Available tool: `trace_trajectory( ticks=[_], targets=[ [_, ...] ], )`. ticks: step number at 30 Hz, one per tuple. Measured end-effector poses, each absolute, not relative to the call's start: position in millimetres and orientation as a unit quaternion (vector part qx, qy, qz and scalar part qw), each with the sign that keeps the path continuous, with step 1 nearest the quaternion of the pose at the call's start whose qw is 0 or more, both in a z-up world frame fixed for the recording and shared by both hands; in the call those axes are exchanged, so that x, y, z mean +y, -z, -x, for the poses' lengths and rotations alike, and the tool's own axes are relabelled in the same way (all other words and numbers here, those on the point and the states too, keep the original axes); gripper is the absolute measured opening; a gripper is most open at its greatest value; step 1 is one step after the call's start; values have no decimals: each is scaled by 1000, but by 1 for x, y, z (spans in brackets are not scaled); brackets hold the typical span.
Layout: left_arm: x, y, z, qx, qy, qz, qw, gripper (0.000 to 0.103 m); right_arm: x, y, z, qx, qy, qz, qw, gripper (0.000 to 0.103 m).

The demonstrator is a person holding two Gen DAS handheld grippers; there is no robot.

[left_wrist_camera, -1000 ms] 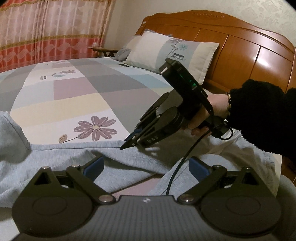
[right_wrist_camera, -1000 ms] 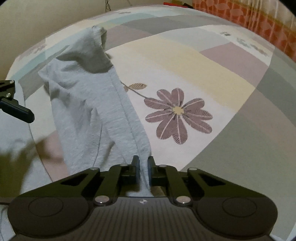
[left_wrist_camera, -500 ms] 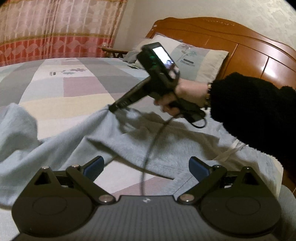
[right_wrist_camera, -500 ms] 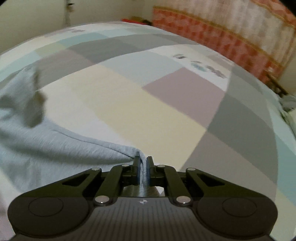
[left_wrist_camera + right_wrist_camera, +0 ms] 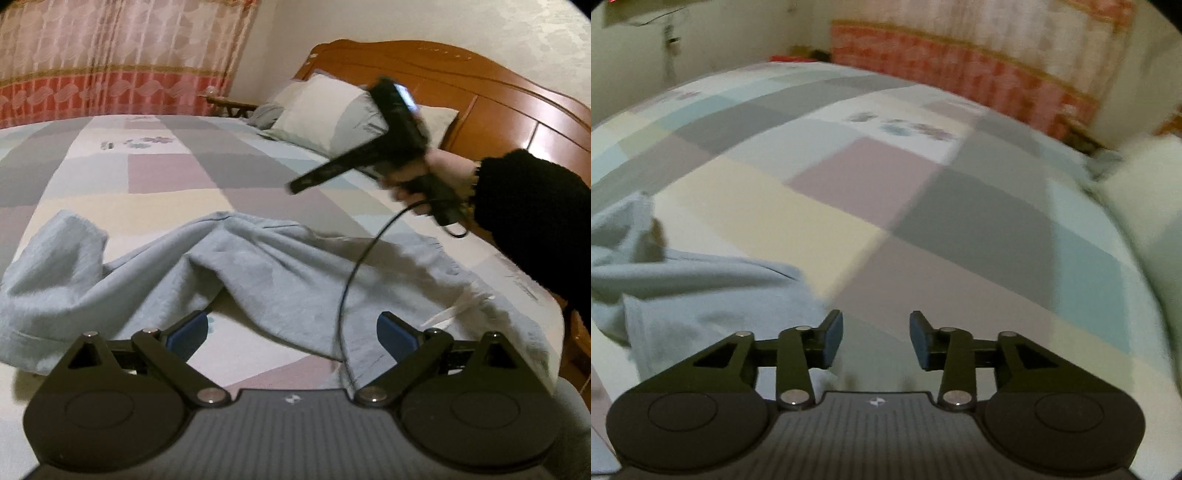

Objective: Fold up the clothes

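The wide-open left tool (image 5: 291, 332) hovers over the rumpled grey garment (image 5: 266, 280); the right tool (image 5: 295, 189) hangs above it.

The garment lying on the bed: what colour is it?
Plain light blue-grey garment, without any print; the left wrist view shows it best.

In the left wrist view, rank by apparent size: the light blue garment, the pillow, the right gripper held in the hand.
Largest to smallest, as they appear:
1. light blue garment, spread across the lower bed
2. pillow, against the headboard
3. right gripper, blurred, held above the garment

The pillow lies farther from the camera, so ranks 2 and 3 are unsure.
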State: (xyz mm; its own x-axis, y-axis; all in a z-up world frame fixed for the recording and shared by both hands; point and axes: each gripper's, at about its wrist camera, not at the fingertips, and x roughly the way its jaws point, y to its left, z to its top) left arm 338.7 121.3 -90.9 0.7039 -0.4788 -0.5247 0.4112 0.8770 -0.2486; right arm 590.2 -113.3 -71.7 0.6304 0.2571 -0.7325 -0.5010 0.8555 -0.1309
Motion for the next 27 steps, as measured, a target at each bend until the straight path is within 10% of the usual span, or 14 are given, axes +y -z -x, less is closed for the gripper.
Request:
trace_trajectory(
  ticks=[13,24,27],
  targets=[
    [83,112,-342,308,322,54,894,98,-306,128,-559,442,-99,79,888,55],
    [66,141,-352,336,336,48,878,98,-288,150,-580,433,-219,132,865,56],
    [64,145,-353,344,335,43,876,98,-274,153,-583,445,-237,162,848,38]
  ],
)
